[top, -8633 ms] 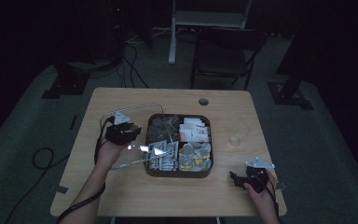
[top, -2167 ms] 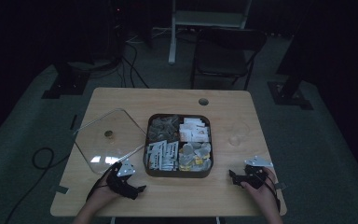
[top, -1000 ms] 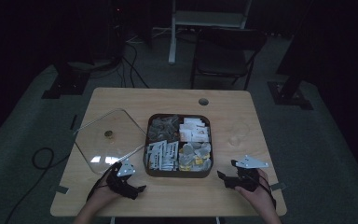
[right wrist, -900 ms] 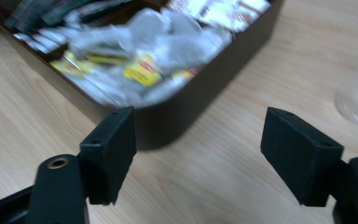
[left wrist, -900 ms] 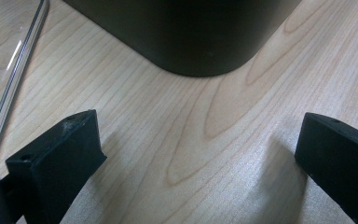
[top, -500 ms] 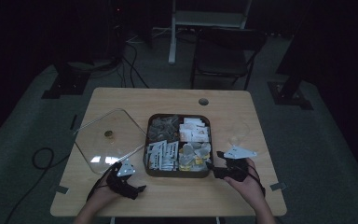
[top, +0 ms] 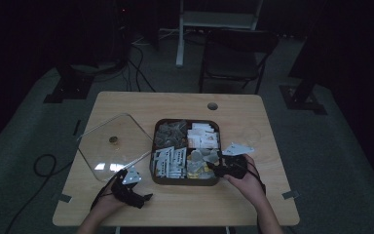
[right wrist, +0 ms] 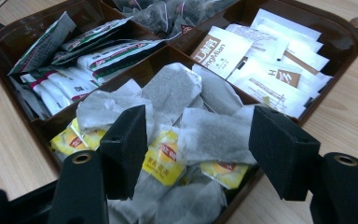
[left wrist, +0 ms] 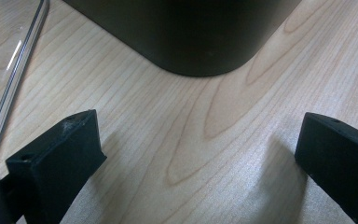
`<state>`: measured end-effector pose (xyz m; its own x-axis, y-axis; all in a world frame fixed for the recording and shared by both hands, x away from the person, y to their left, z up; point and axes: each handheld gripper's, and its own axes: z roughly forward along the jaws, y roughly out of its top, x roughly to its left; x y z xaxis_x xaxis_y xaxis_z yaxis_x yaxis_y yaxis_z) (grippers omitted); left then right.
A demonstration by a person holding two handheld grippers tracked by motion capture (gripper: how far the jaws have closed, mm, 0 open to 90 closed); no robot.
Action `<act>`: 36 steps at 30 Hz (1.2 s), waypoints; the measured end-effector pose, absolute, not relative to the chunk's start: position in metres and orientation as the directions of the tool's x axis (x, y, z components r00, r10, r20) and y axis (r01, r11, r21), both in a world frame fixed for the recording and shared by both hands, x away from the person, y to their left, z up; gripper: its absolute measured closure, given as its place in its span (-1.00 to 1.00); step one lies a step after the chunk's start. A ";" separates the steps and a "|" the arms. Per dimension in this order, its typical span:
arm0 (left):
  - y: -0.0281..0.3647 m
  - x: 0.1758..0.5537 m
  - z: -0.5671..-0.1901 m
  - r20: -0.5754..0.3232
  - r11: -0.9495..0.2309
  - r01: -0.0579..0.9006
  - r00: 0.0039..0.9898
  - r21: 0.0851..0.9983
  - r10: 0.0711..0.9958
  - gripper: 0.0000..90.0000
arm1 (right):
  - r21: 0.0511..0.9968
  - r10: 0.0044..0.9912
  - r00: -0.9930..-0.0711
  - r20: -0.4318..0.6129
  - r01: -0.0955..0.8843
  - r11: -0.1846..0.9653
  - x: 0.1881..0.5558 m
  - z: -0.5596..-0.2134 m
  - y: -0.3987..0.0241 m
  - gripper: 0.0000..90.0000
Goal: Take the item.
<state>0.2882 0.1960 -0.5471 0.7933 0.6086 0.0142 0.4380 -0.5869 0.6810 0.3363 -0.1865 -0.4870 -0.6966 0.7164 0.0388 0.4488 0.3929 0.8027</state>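
A dark brown four-compartment tray stands mid-table, full of tea bags and packets. My right gripper hovers at its front right compartment, over grey paper tea bags with yellow tags. The right gripper is open and its jaws have just been closing. The bags lie below and between the pads, which press on none of them. My left gripper rests open on the wood at the tray's front left corner. Nothing lies between the left gripper's jaws.
A clear square lid with a small knob lies flat on the table left of the tray, its edge beside my left jaw. A cable hole marks the far side of the table. A chair stands beyond the table.
My right gripper has moved left from the table's front right corner to the tray's front right compartment, and its jaws have narrowed. The left gripper and the lid have stayed put.
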 end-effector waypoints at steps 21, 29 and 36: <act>0.195 0.288 -0.547 0.013 -0.583 0.440 0.790 0.682 0.612 -0.98 | 0.732 0.738 -0.674 -0.041 0.482 0.482 0.357 -0.500 -0.172 0.16; 0.195 0.288 -0.547 0.012 -0.583 0.441 0.790 0.682 0.613 -0.98 | 0.736 0.753 -0.657 -0.008 0.507 0.450 0.357 -0.500 -0.180 0.70; 0.195 0.288 -0.547 0.013 -0.583 0.441 0.790 0.682 0.613 -0.98 | 0.756 0.745 -0.666 0.037 0.506 0.416 0.350 -0.489 -0.184 0.87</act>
<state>0.2879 0.1955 -0.5472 0.7901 0.6129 0.0125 0.4413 -0.5828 0.6824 0.3501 -0.1843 -0.4892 -0.6662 0.7449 0.0368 0.5064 0.4155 0.7556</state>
